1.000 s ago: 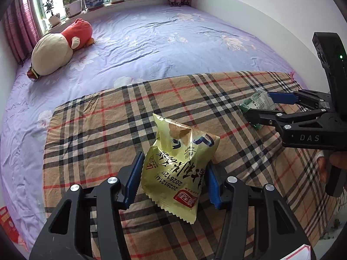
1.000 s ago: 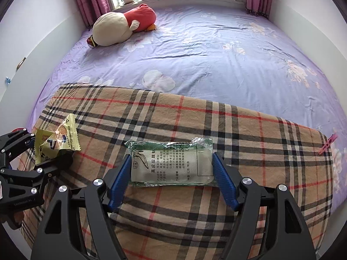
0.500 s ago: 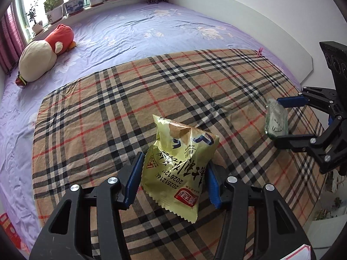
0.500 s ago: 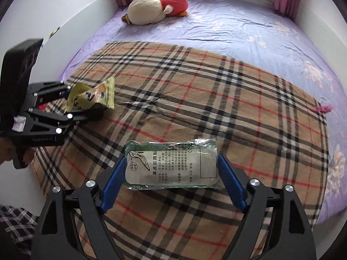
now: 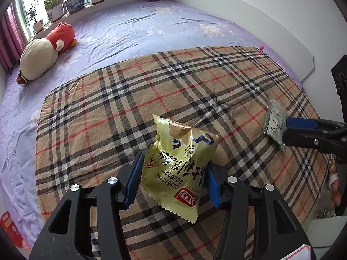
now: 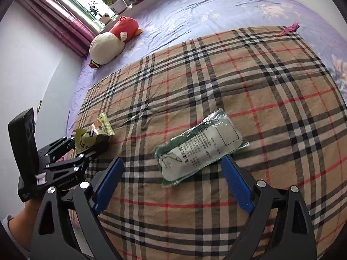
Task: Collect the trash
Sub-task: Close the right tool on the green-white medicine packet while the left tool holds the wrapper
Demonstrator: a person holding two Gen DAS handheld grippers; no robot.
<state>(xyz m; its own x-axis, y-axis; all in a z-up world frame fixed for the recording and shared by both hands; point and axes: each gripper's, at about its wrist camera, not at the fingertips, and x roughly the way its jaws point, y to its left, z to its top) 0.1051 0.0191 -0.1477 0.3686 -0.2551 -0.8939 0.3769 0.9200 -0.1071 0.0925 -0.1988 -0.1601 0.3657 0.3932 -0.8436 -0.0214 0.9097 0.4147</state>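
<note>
2 trash items: left gripper (image 5: 172, 181) clamps 1 yellow foil snack bag (image 5: 177, 166); right gripper (image 6: 173, 173) just opened wide, 1 green-white plastic packet (image 6: 200, 149) loose between its jaws, over plaid blanket (image 6: 260, 86).

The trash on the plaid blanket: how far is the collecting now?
Done: nothing visibly binned yet. In hand: the left gripper is shut on the yellow snack bag. The right gripper has just been opening; the green packet is loose between its pads. Left: secure that packet and bin both; no bin is clearly visible.

Yellow snack bag (image 5: 180, 164), green packet (image 6: 200, 146), tan plaid blanket (image 5: 134, 99)
</note>
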